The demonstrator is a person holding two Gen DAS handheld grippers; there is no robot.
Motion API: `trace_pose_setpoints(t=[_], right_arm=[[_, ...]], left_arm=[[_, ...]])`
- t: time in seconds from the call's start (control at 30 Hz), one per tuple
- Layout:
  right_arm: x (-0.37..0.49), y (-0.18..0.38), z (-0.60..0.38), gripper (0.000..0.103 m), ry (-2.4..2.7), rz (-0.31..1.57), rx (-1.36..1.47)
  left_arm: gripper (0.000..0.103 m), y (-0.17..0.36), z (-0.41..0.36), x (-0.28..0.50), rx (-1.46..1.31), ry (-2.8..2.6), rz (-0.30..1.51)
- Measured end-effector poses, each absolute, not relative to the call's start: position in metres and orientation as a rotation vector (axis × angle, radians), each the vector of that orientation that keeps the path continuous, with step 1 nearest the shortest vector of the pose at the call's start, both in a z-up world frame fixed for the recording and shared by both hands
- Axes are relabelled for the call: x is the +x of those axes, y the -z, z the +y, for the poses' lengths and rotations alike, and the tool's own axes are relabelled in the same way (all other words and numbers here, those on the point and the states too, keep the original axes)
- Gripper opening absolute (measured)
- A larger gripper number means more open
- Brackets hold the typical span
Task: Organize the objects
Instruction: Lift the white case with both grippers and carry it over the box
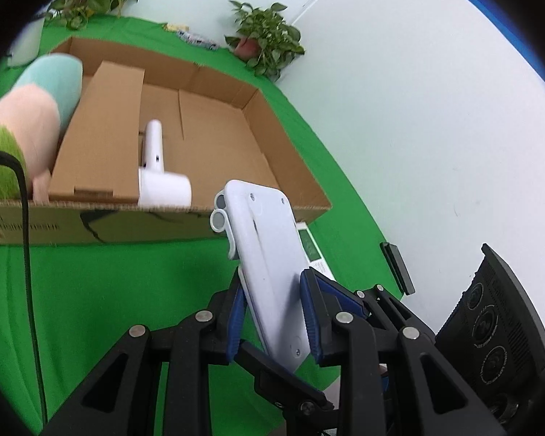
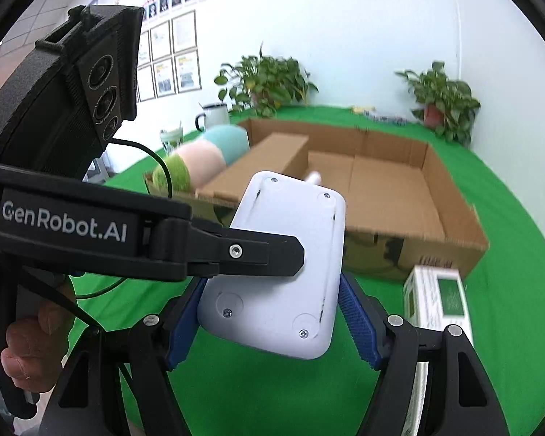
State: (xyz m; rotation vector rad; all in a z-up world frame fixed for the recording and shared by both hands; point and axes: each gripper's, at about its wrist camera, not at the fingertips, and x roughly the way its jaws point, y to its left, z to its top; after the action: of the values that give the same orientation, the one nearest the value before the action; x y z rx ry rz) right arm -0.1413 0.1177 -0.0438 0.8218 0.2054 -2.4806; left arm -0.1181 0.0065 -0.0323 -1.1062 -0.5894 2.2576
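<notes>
Both grippers hold one flat white plastic device [image 1: 269,265], underside up, above the green cloth in front of an open cardboard box [image 1: 218,134]. My left gripper [image 1: 272,312] is shut on its near end. In the right wrist view the same device [image 2: 283,272] sits between my right gripper's [image 2: 272,312] blue pads [image 2: 356,323], which touch its sides. The left gripper's finger [image 2: 243,250] crosses it from the left. The box [image 2: 388,181] holds a white hair dryer [image 1: 156,170] and a pastel plush toy [image 1: 32,116].
A white and green carton [image 2: 439,301] lies on the cloth in front of the box's right corner. Potted plants [image 2: 443,98] stand at the back wall, with a white mug [image 2: 214,116] and a cup [image 2: 170,138] at the left. A black cable [image 1: 25,254] hangs at the left.
</notes>
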Motion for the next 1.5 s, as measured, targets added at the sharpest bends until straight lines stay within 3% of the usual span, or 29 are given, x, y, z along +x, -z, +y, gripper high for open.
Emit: trace_pose_setpoints(t=[0.67,1.5], right_arm=[[-0.155,-0.028,0.115,0.069,2.557,0.217,0.646],[-0.22,-0.053,0.115,0.069,2.574,0.192,0.653]], left_arm=[[0.028,-0.036,0.006,-0.132,-0.942,-2.317,-0.491],[0.028,-0.049,0.014,-0.194,-0.951,-2.309,-0.432]])
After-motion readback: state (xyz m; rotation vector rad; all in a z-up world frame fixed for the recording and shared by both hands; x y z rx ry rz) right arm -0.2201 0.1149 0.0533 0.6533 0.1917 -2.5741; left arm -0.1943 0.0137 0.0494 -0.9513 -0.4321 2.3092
